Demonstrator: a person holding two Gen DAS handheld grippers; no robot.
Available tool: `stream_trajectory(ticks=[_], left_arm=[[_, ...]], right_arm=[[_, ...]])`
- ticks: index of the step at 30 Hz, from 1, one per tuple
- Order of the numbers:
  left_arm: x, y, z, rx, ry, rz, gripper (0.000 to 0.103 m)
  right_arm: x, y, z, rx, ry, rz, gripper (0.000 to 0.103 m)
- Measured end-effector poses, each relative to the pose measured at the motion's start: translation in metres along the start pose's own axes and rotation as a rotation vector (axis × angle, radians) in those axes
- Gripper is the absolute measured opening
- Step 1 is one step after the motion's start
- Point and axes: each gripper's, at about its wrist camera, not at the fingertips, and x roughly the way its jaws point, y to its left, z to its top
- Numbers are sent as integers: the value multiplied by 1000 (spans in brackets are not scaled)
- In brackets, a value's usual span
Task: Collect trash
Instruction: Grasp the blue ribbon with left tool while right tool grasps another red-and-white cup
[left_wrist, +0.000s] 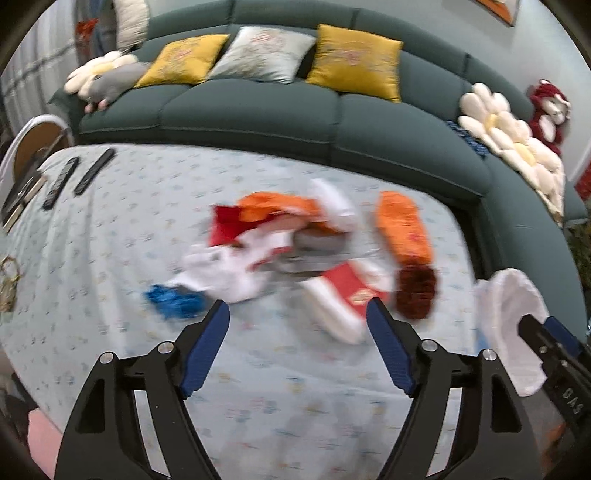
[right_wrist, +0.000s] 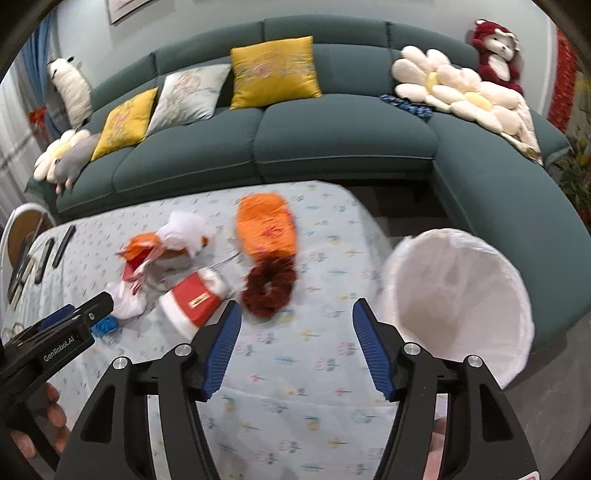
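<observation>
Home living room, green sectional sofa (right_wrist: 332, 140), cushions (right_wrist: 273, 74), plush toys (right_wrist: 495, 55)

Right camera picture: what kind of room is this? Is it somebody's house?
Most likely a living room in a home. A big green sofa with yellow cushions curves behind a low table under a flowery cloth, a red toy monkey sits on the sofa, and remote controls lie on the table.

Dark green sectional sofa (right_wrist: 343, 140), two yellow cushions (right_wrist: 275, 72) flanking a pale grey one (right_wrist: 188, 94), daisy-shaped pillows (right_wrist: 448, 92), red plush monkey (right_wrist: 496, 51), two black remotes (left_wrist: 79, 177) at the desk's (right_wrist: 280, 387) far left corner
</observation>
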Motion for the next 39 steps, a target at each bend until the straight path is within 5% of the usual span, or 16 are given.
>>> stream_trajectory(ticks=[12, 23, 28, 33, 39], left_arm=[[51, 102, -18, -78, 94, 98, 73], [90, 144, -16, -105, 147, 36, 71], [101, 149, -17, -114, 172, -29, 52], [100, 145, -18, -121, 175, -82, 10], [85, 133, -18, -117, 147, -81, 7]], right_arm=[[58, 79, -17, -93, 96, 43, 62], [114, 119, -25, -129, 162, -7, 61], [128, 125, -26, -126, 174, -24, 61], [133, 122, -24, -103, 179, -26, 42], [127, 111, -19, -73, 175, -12, 19]])
